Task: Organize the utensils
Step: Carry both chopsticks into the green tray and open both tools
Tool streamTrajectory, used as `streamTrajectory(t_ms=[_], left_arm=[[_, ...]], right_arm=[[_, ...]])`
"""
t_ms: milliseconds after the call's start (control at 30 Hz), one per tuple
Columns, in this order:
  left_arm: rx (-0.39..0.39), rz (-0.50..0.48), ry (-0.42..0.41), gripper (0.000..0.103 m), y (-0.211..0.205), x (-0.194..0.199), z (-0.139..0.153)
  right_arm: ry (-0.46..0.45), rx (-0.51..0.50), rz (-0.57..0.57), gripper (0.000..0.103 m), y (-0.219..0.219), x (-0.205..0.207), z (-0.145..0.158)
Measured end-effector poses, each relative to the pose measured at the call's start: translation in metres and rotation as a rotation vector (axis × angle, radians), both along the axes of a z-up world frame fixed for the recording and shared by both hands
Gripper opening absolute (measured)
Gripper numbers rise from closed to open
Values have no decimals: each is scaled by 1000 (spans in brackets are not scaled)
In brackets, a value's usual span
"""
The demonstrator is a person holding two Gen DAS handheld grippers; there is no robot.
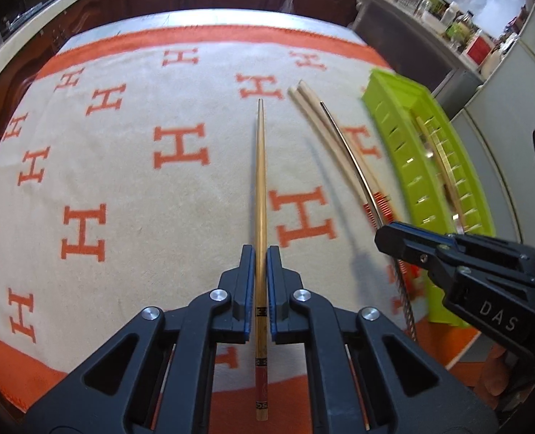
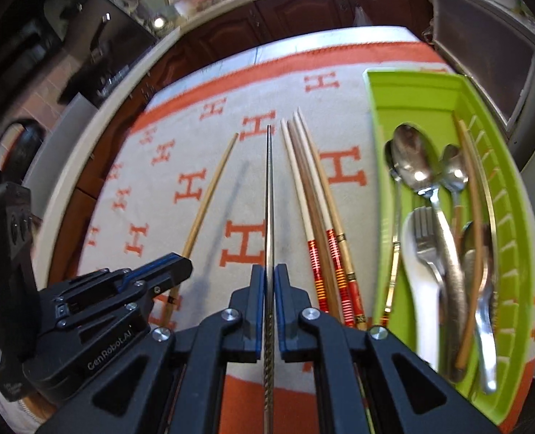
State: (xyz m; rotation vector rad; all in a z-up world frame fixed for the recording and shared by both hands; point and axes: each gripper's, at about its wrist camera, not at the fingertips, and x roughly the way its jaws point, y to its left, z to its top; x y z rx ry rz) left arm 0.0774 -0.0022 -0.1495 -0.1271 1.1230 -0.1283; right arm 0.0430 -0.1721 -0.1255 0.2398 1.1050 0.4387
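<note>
Now the left claw [image 1: 261, 256] pinches a slim bamboo chopstick [image 1: 260, 181], the right claw [image 2: 270, 275] a tapered steel one [image 2: 269, 195].

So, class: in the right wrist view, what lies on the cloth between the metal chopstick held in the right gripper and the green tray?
A bundle of chopsticks, pale with red-banded ends, lies on the cloth between metal chopstick and green tray; right wrist view.

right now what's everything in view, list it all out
wooden chopstick: one, tan with red end, held above the cloth
metal chopstick: one, silver, held above the cloth
loose chopsticks: several, pale wood with red-striped ends, on the cloth left of the tray
tray: one, lime green, right side of the cloth
cutlery: spoons, a fork, chopsticks, mostly silver, in the tray
cloth: one, cream with orange H marks
left hand-held gripper: shut on the wooden chopstick
right hand-held gripper: shut on the metal chopstick
</note>
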Motion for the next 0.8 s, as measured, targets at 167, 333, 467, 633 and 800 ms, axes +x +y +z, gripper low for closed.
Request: streamTrajectory(t_ms=[167, 333, 467, 633, 800], left_arm=[[-52, -51, 5, 4, -20, 5, 26], [-95, -117, -3, 4, -57, 14, 52], [-114, -162, -1, 4, -89, 21, 64], [-124, -208, 16, 4, -125, 31, 68], [-118, -229, 38, 4, -151, 44, 60]], right_arm=[[-48, 53, -61, 5, -28, -5, 22], [-71, 66, -138, 6, -65, -3, 32], [-87, 53, -210, 6, -95, -1, 35], [-77, 3, -272, 6, -120, 5, 28], [-51, -62, -284, 6, -131, 13, 12]])
